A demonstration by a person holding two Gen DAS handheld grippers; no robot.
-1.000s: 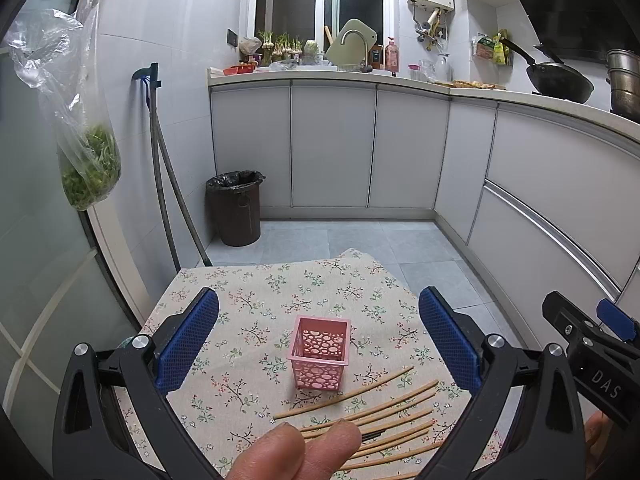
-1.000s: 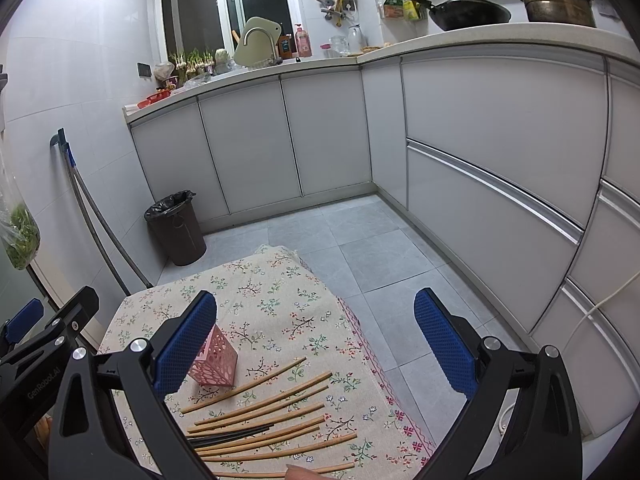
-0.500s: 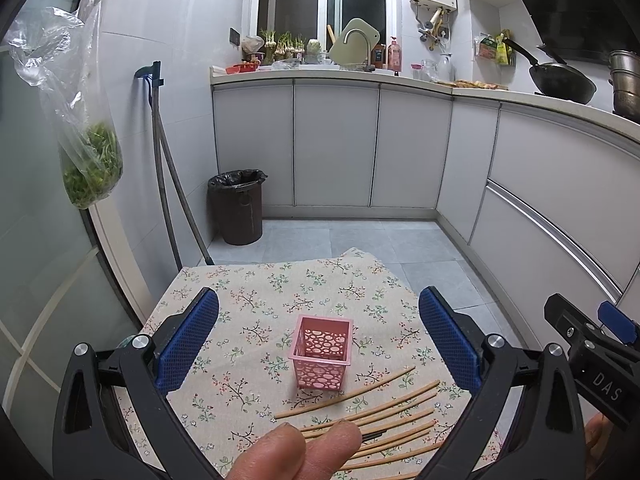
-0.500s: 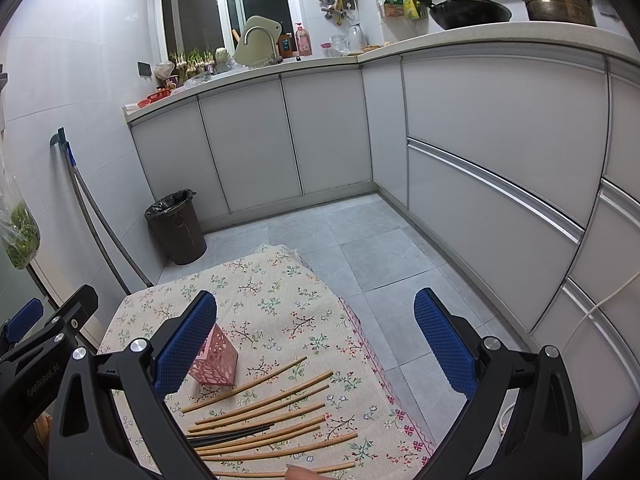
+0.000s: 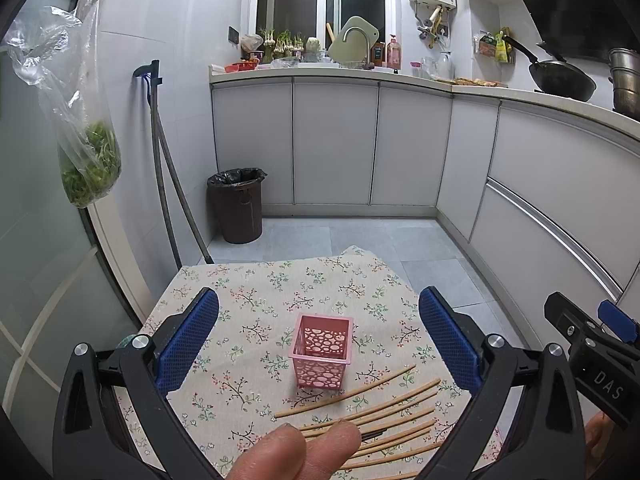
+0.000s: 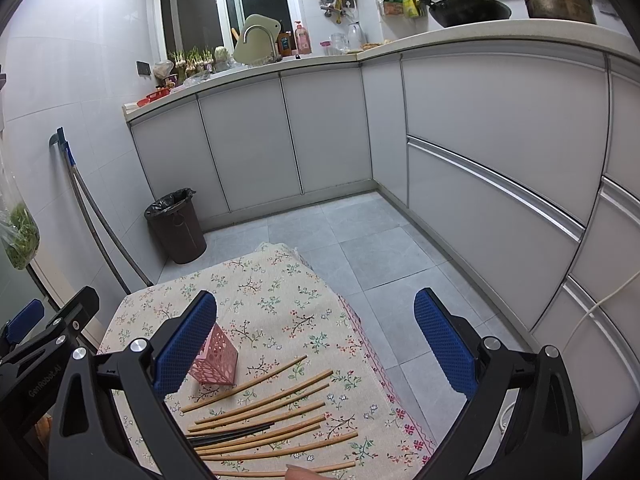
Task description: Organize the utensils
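Observation:
A pink perforated basket (image 5: 322, 350) stands upright on the floral tablecloth (image 5: 256, 300); it also shows in the right wrist view (image 6: 214, 362). Several wooden chopsticks (image 6: 264, 412) and a dark pair (image 6: 230, 434) lie flat in front of it, also seen in the left wrist view (image 5: 380, 404). My left gripper (image 5: 320, 344) is open and empty, held above the table with the basket between its blue pads. My right gripper (image 6: 316, 340) is open and empty above the chopsticks and the table's right edge.
A dark bin (image 5: 237, 206) stands on the tiled floor beyond the table. White cabinets (image 5: 332, 144) run along the back and right. A bag of greens (image 5: 86, 160) hangs at left. A hose (image 5: 168, 200) leans on the wall.

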